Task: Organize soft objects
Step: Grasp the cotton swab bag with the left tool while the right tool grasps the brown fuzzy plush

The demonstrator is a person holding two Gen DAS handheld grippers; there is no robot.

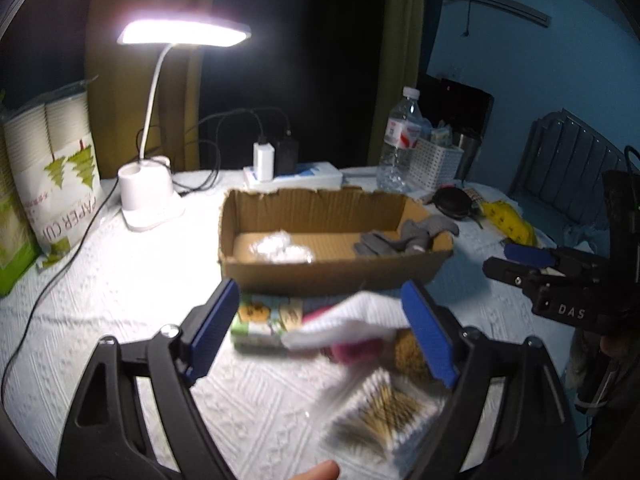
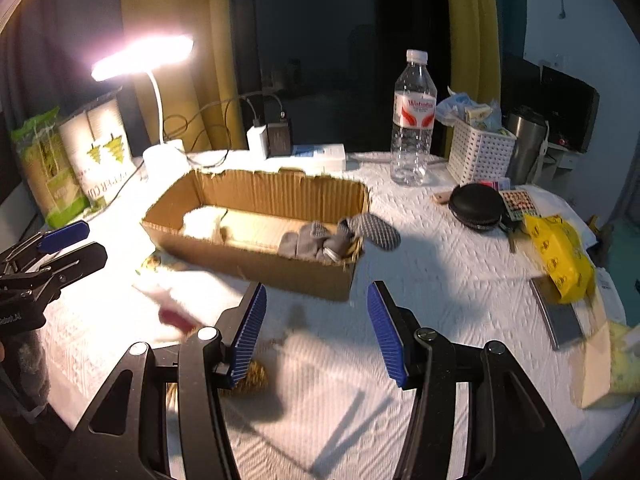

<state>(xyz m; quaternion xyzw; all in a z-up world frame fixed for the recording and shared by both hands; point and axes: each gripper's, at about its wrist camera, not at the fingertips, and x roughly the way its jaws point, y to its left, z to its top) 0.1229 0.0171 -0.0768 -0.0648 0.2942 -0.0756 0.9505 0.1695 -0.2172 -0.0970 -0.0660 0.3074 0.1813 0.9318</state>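
An open cardboard box [image 1: 328,268] [image 2: 256,264] sits mid-table. In it lie grey socks [image 1: 396,240] [image 2: 340,236] at the right end and a white fluffy item [image 1: 280,248] [image 2: 204,220] at the left. In front of the box lie a white cloth [image 1: 352,320] [image 2: 176,284], a pink soft item [image 1: 352,350] [image 2: 172,316], a brown scrubby ball [image 1: 408,354] [image 2: 252,380], a printed tissue pack [image 1: 264,320] and a pack of cotton swabs [image 1: 384,412]. My left gripper [image 1: 320,332] is open above the cloth pile. My right gripper [image 2: 316,332] is open and empty over bare tablecloth.
A lit desk lamp [image 1: 148,196], paper cup bag [image 1: 60,184], power strip with chargers [image 1: 288,172], water bottle [image 2: 412,120], white basket [image 2: 478,152], black round case [image 2: 476,204] and yellow bag [image 2: 560,256] surround the box. The right gripper shows in the left wrist view [image 1: 532,264].
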